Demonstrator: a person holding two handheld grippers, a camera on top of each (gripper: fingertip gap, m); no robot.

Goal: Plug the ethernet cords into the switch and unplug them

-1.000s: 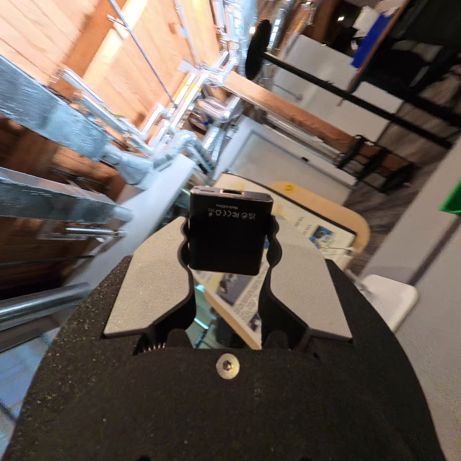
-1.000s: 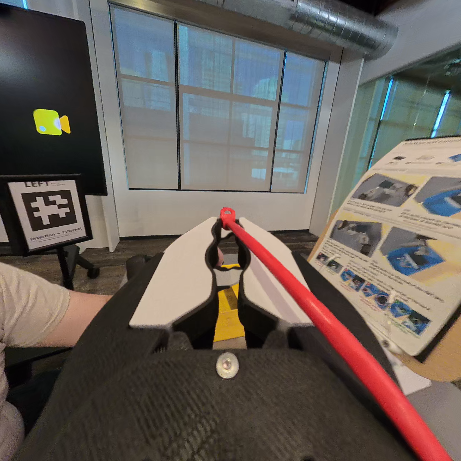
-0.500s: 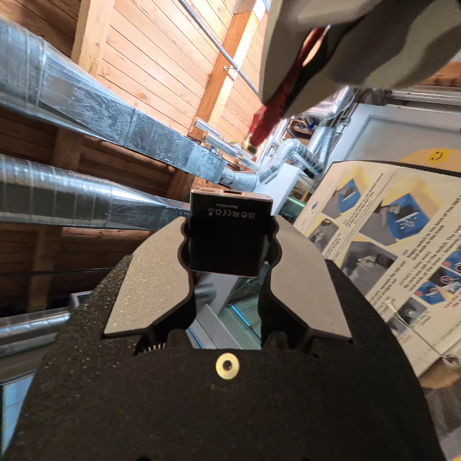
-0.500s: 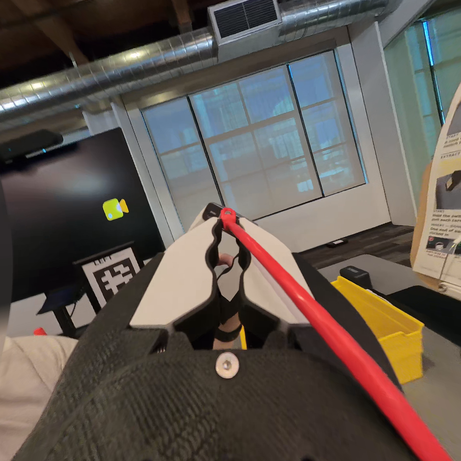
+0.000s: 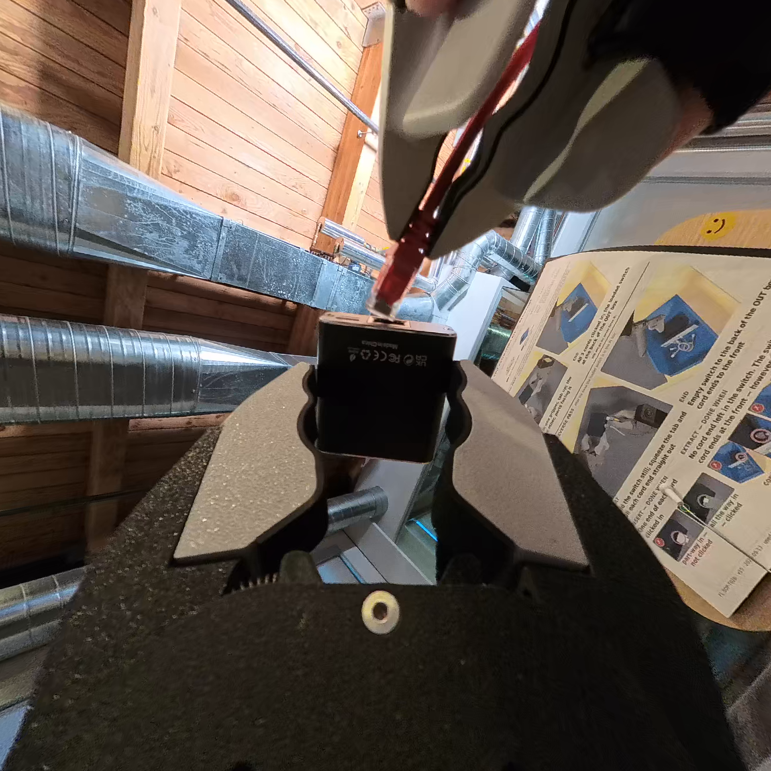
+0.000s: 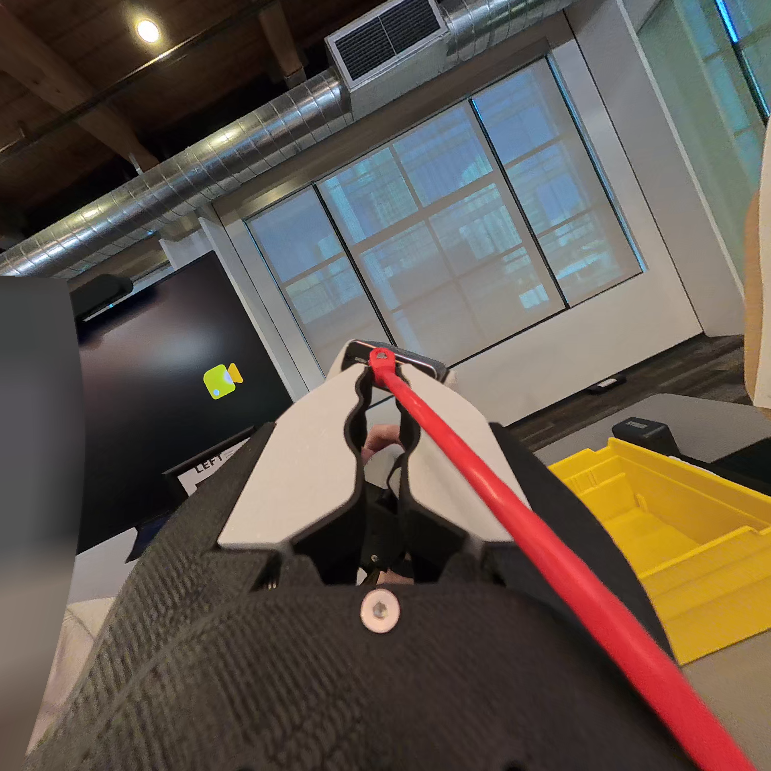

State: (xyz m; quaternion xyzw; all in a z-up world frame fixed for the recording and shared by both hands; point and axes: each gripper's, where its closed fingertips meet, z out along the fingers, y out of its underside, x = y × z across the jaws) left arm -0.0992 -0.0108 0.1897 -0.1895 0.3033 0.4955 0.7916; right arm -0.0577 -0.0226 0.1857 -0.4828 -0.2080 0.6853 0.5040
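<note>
My left gripper [image 5: 384,377] is shut on a small black switch [image 5: 381,390], held up in the air with its port face pointing away. My right gripper [image 6: 380,367] is shut on the red ethernet cord [image 6: 521,513] near its plug. In the left wrist view the right gripper [image 5: 425,238] comes down from the top. The cord's red boot [image 5: 402,263] and clear plug tip [image 5: 381,308] sit right at a port on the switch's top edge. In the right wrist view the switch [image 6: 400,359] shows just beyond the plug end. How deep the plug sits cannot be told.
A yellow bin [image 6: 667,542] stands on the grey table [image 6: 709,413] at the right. An instruction board [image 5: 651,417] stands at the right of the left wrist view. A dark screen [image 6: 167,375] and a window lie beyond. Ducts [image 5: 104,367] run overhead. The grippers' ends are close to 5 cm from one another.
Both grippers tilted upward and came together. The right gripper with the red cord moved down to the switch, and the plug tip now meets the switch's port.
</note>
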